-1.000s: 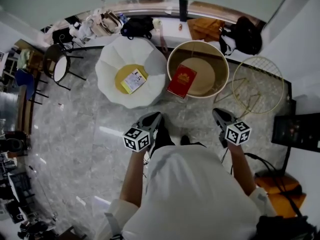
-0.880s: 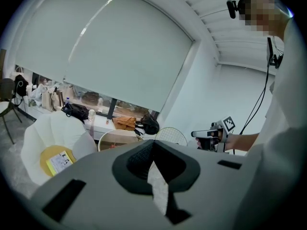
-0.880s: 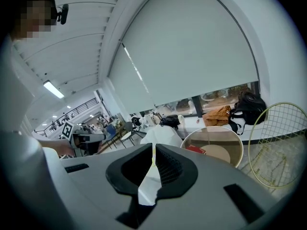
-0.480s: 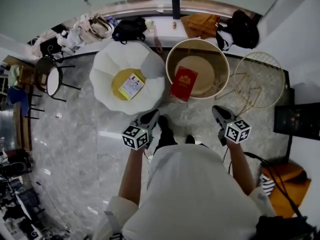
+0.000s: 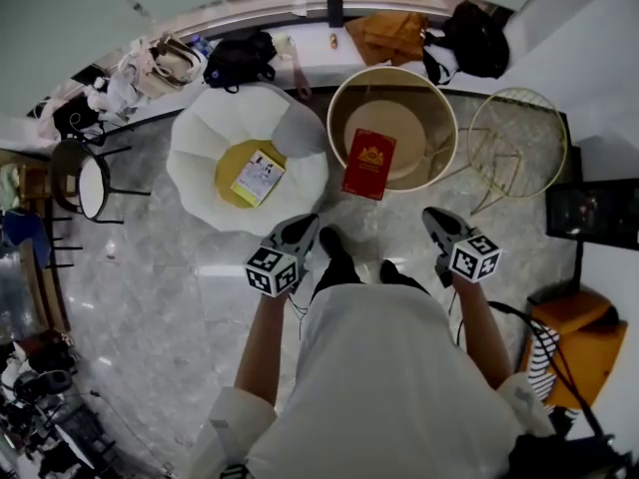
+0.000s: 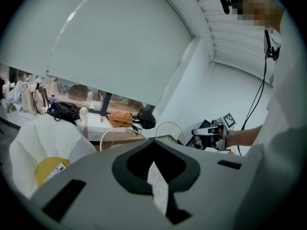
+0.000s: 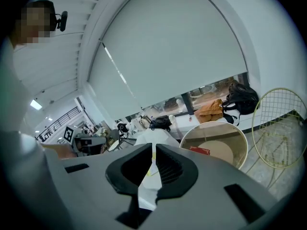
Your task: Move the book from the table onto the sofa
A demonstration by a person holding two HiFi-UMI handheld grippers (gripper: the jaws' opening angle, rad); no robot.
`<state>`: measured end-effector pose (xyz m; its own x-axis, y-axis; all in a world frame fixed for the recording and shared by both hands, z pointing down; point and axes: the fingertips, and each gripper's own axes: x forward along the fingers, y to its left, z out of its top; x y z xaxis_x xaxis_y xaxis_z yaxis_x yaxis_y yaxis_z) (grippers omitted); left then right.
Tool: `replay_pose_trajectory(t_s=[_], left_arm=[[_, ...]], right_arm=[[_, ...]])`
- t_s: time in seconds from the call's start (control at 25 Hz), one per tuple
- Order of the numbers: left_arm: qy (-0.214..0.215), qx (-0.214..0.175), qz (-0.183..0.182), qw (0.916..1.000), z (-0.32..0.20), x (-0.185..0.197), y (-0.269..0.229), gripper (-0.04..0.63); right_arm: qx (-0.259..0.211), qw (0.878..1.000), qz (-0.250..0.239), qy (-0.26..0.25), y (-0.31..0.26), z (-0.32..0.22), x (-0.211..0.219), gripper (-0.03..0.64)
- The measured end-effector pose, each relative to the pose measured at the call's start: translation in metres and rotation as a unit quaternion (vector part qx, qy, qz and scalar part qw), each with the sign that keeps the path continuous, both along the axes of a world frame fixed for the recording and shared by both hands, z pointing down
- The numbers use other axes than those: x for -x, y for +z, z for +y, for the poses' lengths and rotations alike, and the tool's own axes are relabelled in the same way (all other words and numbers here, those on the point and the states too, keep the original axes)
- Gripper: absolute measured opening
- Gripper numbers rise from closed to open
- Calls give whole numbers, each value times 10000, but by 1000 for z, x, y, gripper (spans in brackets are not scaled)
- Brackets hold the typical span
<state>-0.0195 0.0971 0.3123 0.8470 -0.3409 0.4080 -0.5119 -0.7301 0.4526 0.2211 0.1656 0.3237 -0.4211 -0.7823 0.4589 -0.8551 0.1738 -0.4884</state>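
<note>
A red book (image 5: 368, 164) lies on the round beige table (image 5: 435, 173), over its near left rim; it also shows in the right gripper view (image 7: 199, 150). To the left stands the white petal-shaped sofa (image 5: 200, 183), with a yellow cushion and a small booklet (image 5: 258, 176) on it. My left gripper (image 5: 303, 226) hovers over the floor short of the sofa's near right edge, shut and empty. My right gripper (image 5: 432, 218) is just short of the table's rim, also shut and empty. Their jaws meet in the left (image 6: 153, 150) and right (image 7: 152, 152) gripper views.
A round wire-frame side table (image 5: 517, 138) stands right of the beige table. Bags (image 5: 240, 56), an orange cloth (image 5: 391, 33) and a black backpack (image 5: 471, 38) line the window ledge. A stool (image 5: 85, 183) is at far left, an orange box (image 5: 579, 337) at right.
The person has stepped forward, one foot now ahead. Both grippers have come a little nearer the table and sofa. Both stay shut and empty, and the book has not moved.
</note>
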Motion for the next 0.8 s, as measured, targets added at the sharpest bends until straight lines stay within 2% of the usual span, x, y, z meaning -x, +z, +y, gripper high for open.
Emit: replay_pose_trajectory(t_s=[0.16, 0.36, 0.8], left_arm=[[388, -22, -169, 9991, -16, 3, 17, 2], [697, 61, -145, 9974, -25, 4, 30, 2], [787, 443, -67, 9959, -38, -24, 57, 2]], right_arm=[[99, 9994, -86, 316, 12, -11, 8, 44], [254, 9981, -127, 548, 23, -14, 20, 45], [607, 9962, -291, 546, 60, -38, 5, 46]])
